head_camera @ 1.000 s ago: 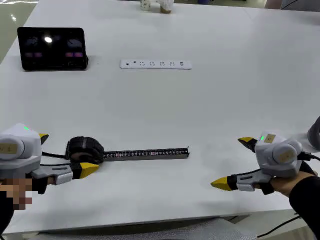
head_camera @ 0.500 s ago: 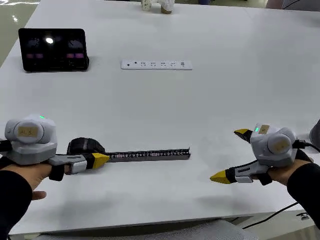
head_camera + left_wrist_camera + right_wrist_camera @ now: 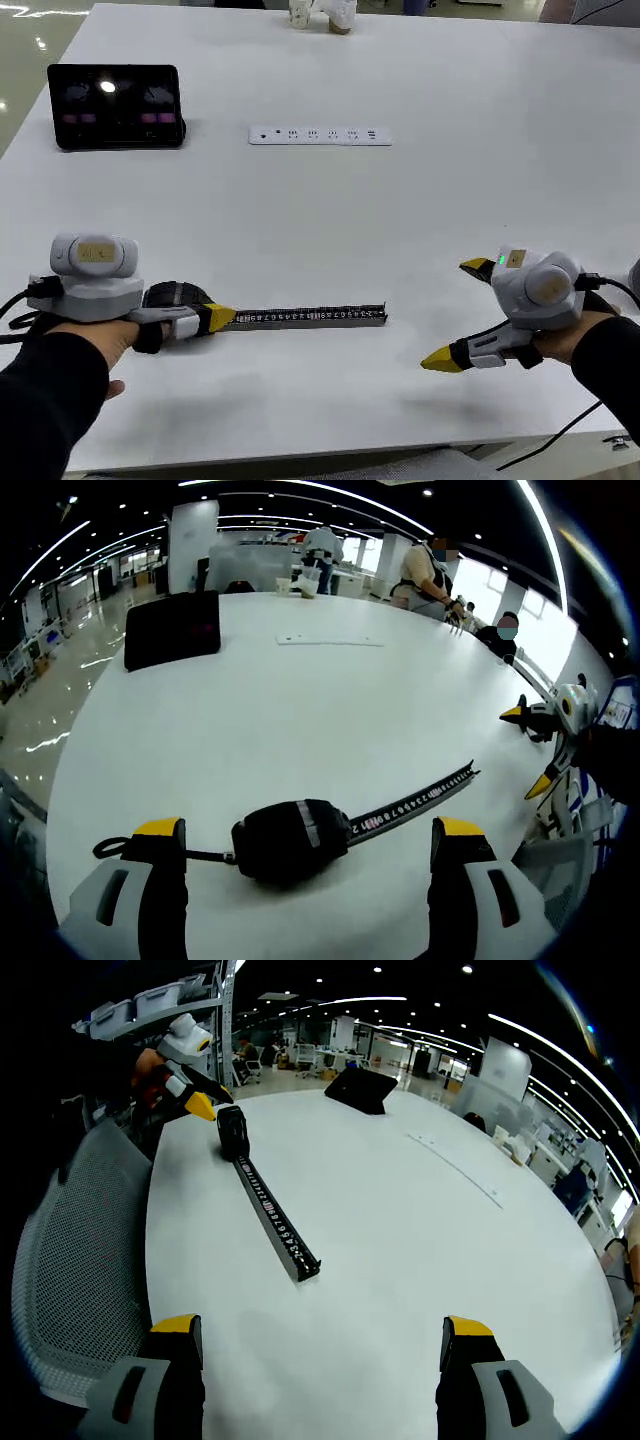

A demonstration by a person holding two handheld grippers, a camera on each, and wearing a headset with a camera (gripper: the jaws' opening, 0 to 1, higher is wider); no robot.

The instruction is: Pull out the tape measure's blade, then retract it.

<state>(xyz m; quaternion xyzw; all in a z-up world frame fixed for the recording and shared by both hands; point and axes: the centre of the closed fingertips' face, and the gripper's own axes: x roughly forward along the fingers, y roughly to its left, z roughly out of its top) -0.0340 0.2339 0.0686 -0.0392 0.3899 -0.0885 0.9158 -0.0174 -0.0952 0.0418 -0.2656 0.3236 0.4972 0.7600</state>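
Claws gaping: left claw (image 3: 309, 829) flanks tape measure (image 3: 285, 842), not gripping; right claw (image 3: 323, 1324) holds nothing.

Bright, even overhead light is washing the white table (image 3: 430, 200), and only a soft, pale shadow is lying under the right gripper (image 3: 456, 314). A bright spot is glinting on the dark tablet (image 3: 117, 105); the floor (image 3: 20, 40) is glaring at far left. Both gripper views are bowing toward their edges, bending the ceiling light strips (image 3: 540, 1030); the far figures (image 3: 420, 580) are seemingly blurring.
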